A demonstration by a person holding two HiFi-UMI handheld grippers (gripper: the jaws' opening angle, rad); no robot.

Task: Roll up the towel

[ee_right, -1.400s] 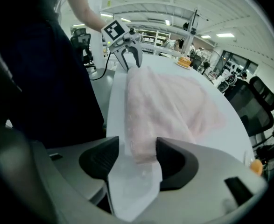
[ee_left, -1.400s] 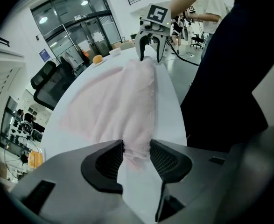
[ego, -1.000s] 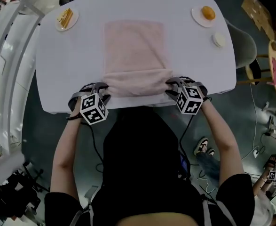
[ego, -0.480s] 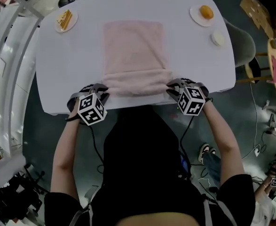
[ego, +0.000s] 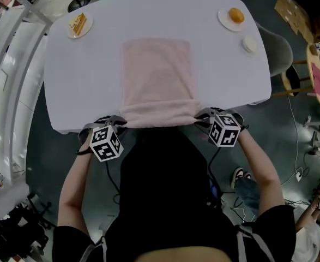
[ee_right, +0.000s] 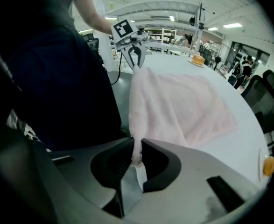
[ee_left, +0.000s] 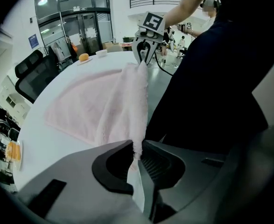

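right gripper [ee_right: 136,154] | jaws just closed further, clamping towel [ee_right: 174,106] corner

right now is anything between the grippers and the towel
Nothing visible: left gripper and right gripper, jaws just closed, each pinch a near towel corner. The plates sit clear at the table's far corners.

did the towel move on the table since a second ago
Yes: the towel slid toward the person, its near fold now at the table's front edge.

Dim, flat head view, bright ceiling lights in both gripper views, strong fisheye bending, black vignetted corners, soft-focus near jaws
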